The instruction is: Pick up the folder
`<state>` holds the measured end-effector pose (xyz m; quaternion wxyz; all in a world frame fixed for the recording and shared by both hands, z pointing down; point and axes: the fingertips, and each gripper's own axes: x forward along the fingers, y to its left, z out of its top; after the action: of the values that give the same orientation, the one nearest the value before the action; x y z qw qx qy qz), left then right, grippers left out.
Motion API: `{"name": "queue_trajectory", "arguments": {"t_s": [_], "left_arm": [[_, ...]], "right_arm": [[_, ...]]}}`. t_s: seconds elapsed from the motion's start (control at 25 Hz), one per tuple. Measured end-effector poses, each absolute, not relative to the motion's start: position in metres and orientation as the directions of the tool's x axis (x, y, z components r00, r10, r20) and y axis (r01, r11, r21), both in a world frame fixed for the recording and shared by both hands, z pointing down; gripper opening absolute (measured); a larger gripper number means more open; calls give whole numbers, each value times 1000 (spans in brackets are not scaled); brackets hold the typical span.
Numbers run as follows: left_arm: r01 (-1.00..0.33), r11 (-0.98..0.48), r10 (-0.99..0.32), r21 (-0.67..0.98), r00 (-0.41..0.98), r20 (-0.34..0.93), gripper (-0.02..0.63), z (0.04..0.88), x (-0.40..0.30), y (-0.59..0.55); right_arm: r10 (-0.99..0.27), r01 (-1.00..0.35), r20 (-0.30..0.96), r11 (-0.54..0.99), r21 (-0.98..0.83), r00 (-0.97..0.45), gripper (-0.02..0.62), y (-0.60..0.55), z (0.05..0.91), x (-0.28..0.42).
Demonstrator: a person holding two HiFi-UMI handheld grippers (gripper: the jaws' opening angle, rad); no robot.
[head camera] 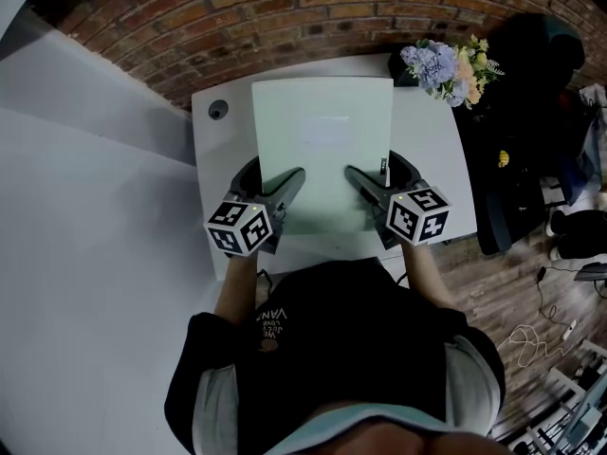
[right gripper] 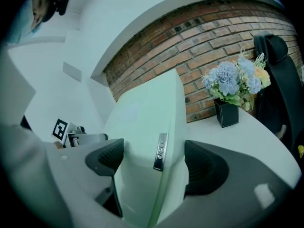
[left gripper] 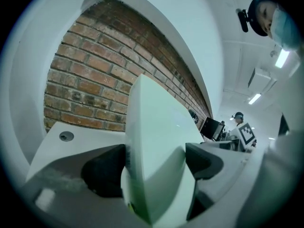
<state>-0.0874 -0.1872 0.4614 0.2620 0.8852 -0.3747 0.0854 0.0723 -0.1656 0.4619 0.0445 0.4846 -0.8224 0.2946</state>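
At the far left of the head view, a white rectangular table (head camera: 211,150) stands against a red brick wall (head camera: 285,17). A small round grey cable hole (head camera: 219,110) sits near the table's back left corner.

The left gripper (head camera: 289,186), with its black-and-white marker cube nearest the person, reaches forward over the table's near edge. In the left gripper view, its two dark jaws press from either side on a pale green, flat plastic folder (left gripper: 152,118), which fills the gap between them (left gripper: 154,160). The grip is at the folder's near left part.

From above, the folder (head camera: 322,140) covers the middle of the table, its long sides running away from the person towards the wall. Whether its far edge touches the tabletop cannot be told.

The right gripper (head camera: 358,180) mirrors the left at the folder's near right part. In the right gripper view, its jaws (right gripper: 154,158) are clamped on the same folder (right gripper: 147,113), just beside a small silver tab (right gripper: 161,151) on the folder's edge.

Further right, a bunch of lilac, peach and white flowers (head camera: 446,69) stands at the table's back right corner. The right gripper view shows them in a black square vase (right gripper: 227,114). Beyond the table's right side is a black office chair (head camera: 541,55) on a wooden floor (head camera: 493,292).
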Motion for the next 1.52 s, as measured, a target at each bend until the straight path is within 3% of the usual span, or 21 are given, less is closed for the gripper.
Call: {"name": "queue_trajectory", "arguments": {"t_s": [1.52], "left_arm": [[-650, -710, -621, 271, 759, 194, 413, 403, -104, -173]], "right_arm": [[-879, -883, 234, 329, -336, -416, 394, -139, 404, 53]]}}
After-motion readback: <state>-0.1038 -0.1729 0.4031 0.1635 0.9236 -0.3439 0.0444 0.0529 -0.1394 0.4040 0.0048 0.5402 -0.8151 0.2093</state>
